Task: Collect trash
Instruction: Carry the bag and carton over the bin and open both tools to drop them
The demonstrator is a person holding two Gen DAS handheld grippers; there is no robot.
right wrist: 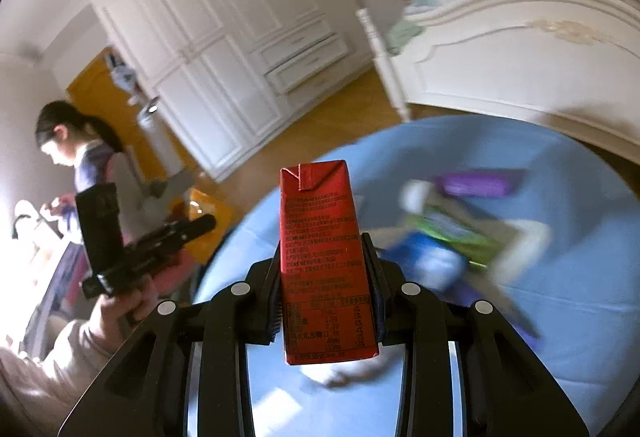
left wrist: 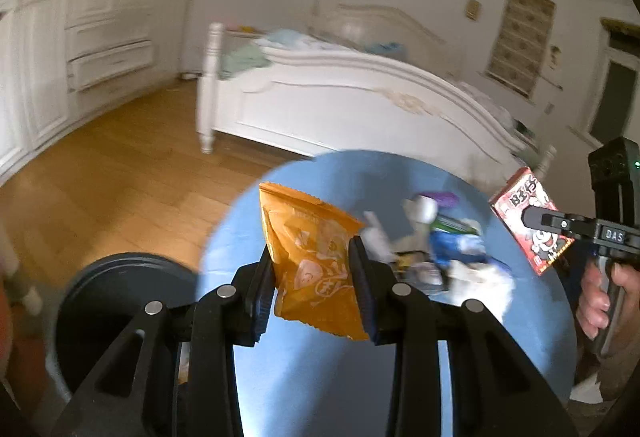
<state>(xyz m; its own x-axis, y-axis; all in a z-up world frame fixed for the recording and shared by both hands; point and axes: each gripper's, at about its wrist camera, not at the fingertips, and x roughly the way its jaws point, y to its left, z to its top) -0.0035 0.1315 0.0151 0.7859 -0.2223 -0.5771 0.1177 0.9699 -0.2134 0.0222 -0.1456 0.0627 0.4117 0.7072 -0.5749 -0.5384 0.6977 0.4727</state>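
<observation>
left hand-held gripper point(left wrist: 314, 273) clamped on orange snack bag point(left wrist: 312, 257), right hand-held gripper point(right wrist: 326, 285) on red drink carton point(right wrist: 326, 261)

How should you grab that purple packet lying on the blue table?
The purple packet looks long and flat, lying on the blue table at the far edge of the pile. Best bet: come down from above and pinch across its narrow width near the middle. It is blurred, so exact edges are unclear. Both grippers are full now: left gripper holds an orange snack bag, right gripper a red carton.

Right gripper point(right wrist: 326, 293) jaws clamp red carton point(right wrist: 324, 257).
</observation>
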